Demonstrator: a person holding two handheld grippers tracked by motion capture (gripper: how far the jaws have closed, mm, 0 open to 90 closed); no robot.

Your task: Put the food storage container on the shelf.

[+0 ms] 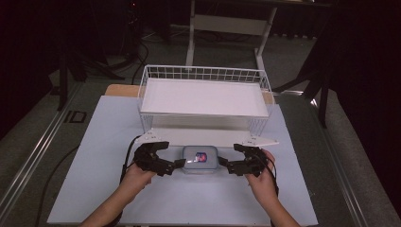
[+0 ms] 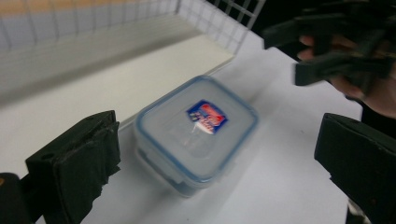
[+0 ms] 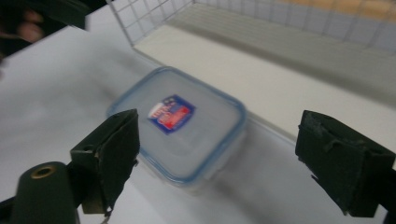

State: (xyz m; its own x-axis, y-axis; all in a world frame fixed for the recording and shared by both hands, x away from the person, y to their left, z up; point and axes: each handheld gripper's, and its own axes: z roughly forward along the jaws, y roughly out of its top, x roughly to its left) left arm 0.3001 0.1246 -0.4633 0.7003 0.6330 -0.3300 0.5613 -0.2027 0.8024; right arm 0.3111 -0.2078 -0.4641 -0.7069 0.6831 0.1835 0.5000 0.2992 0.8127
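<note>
Both grippers, left (image 1: 178,163) and right (image 1: 222,163), flank the lidded container (image 1: 200,158) with jaws spread (nothing gripped); lifting it toward the wire basket (image 1: 204,74) seems undone.

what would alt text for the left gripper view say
A clear plastic food container with a blue-rimmed lid and a red and blue label sits on a white table, between the open left tongs. A white wire basket stands behind it.

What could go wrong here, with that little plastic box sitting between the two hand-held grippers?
1. The plastic box lies right against the white shelf edge, so a nudge could wedge it there.
2. Both the left hand-held gripper and the right hand-held gripper stand open beside it; an uneven squeeze might tip or skid it.
</note>
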